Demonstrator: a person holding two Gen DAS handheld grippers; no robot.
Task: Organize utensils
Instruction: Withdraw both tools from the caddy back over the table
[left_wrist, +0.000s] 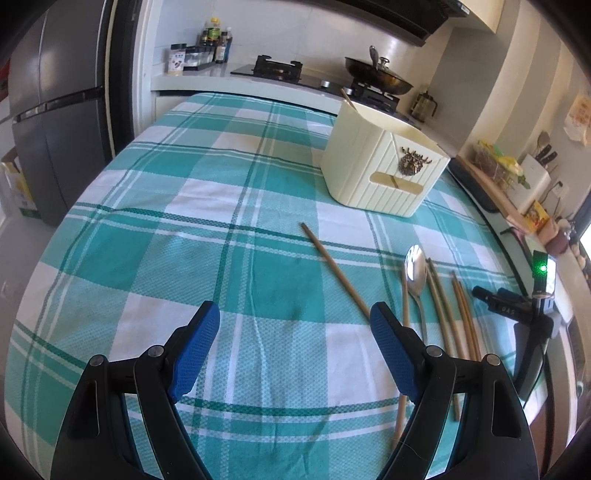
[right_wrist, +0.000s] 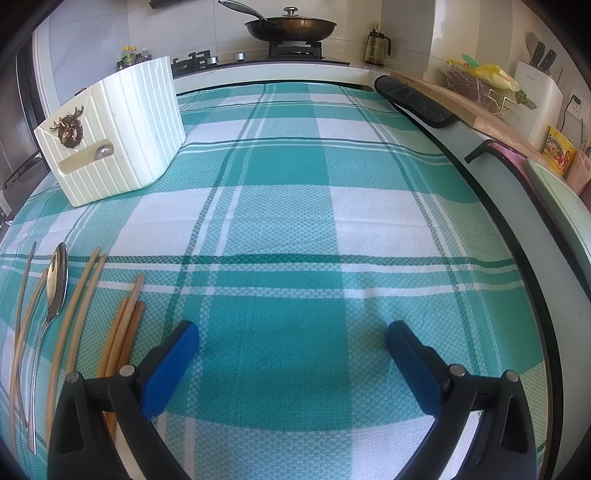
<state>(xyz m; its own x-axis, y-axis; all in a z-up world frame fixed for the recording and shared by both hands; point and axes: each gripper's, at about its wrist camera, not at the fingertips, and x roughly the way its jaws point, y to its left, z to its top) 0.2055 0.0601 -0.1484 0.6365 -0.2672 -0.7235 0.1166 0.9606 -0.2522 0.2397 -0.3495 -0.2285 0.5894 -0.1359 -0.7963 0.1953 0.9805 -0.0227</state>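
On the table (left_wrist: 229, 192), covered by a teal-and-white checked woven cloth, most of the utensils lie loose; the task appears to be at an early stage. A cream ribbed plastic utensil holder (left_wrist: 384, 166) with a brass stag-head ornament stands at the far side. One stick tip (left_wrist: 347, 96) projects from its top, and a round metal shape shows through its front slot in the right wrist view, so some items appear stowed already.

Left to sort: a polished steel spoon (left_wrist: 415, 271), smooth and reflective, lying among several slender tan wooden chopsticks (left_wrist: 463, 314), and a single chopstick (left_wrist: 334, 269) set diagonally apart, nearer the centre.

Left hand-held gripper (left_wrist: 295, 314): jaws spread wide, nothing between the blue textured pads (left_wrist: 195, 343). Right hand-held gripper (right_wrist: 293, 334): likewise spread and empty, above bare cloth just right of the chopsticks.
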